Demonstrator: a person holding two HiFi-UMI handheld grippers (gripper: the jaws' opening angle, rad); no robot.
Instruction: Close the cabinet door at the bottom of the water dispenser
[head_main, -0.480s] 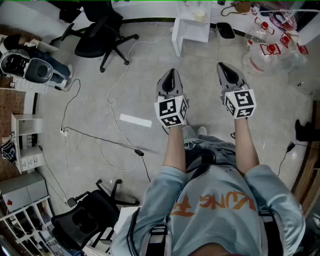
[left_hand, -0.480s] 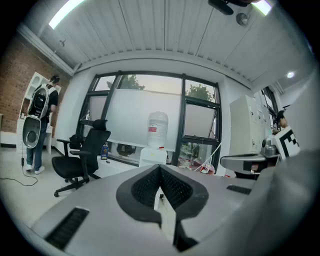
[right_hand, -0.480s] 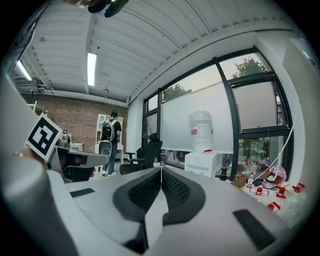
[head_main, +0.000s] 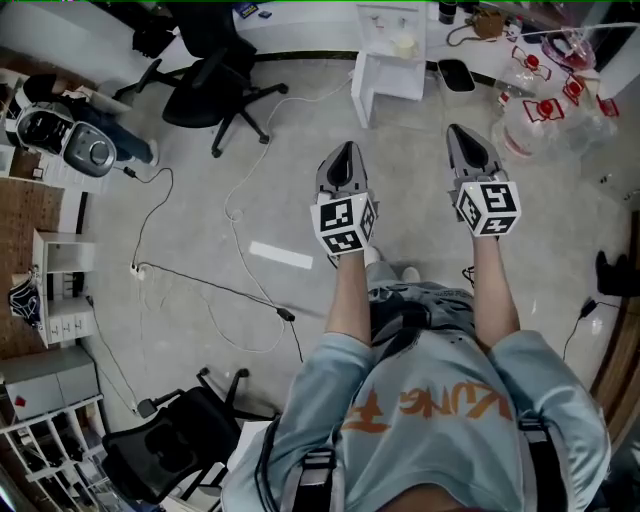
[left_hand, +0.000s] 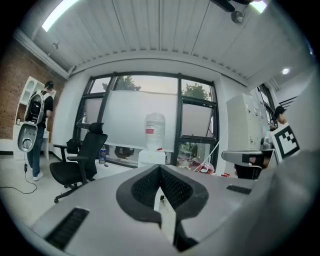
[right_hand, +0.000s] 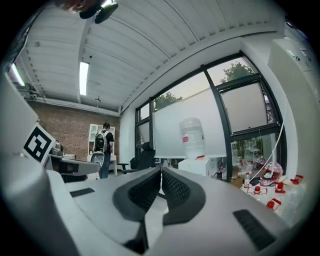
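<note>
While left gripper (left_hand: 160, 169) and right gripper (right_hand: 161, 171) clench empty, jaws hide lower water dispenser (left_hand: 152, 156).

Head view, floor:
- black office chair (head_main: 205, 90) upper left
- second black office chair (head_main: 165, 450) lower left
- white cable (head_main: 228, 210) and black cable (head_main: 210, 290) trailing between them
- white strip (head_main: 281, 256) lying flat beside cables
- white shelf unit (head_main: 62, 285) at left edge
- clear bottles with red caps (head_main: 535, 105) clustered upper right

Left gripper view:
- person with backpack (left_hand: 36, 125) standing by brick wall (left_hand: 17, 80)

Water dispenser (head_main: 395, 75) a little nearer — whole floor (head_main: 290, 190) lower in head view
</note>
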